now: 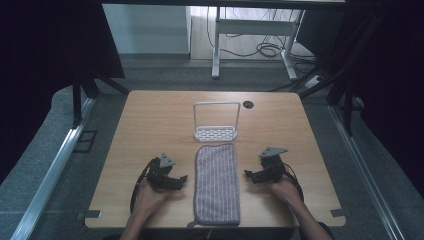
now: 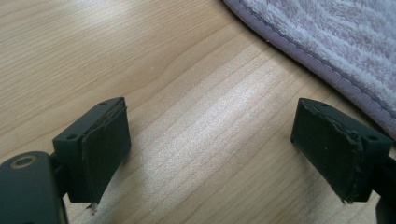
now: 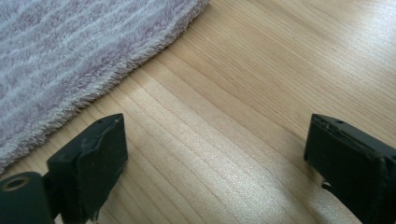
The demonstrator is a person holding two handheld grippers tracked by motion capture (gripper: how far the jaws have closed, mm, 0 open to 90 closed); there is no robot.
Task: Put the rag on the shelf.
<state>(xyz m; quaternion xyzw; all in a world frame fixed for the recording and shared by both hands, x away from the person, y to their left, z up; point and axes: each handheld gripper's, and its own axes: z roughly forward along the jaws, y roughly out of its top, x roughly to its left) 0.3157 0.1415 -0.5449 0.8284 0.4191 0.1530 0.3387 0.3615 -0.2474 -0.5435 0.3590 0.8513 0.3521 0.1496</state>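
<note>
A folded, striped lilac towel (image 1: 216,184) lies lengthwise in the middle of the wooden table (image 1: 150,120), reaching the front edge. Behind it stands a white wire rack (image 1: 216,121) with a perforated base. My left gripper (image 1: 182,179) rests on the table just left of the towel, open, nothing between its jaws; its own view has the towel's hemmed edge (image 2: 327,51) at upper right. My right gripper (image 1: 248,174) sits just right of the towel, also open and empty, and the towel's fluffy edge (image 3: 84,60) lies at upper left in its view.
A dark cable grommet (image 1: 248,104) is set into the table near the back edge. Black curtains hang on both sides. A white desk frame (image 1: 250,30) and cables stand on the floor beyond the table.
</note>
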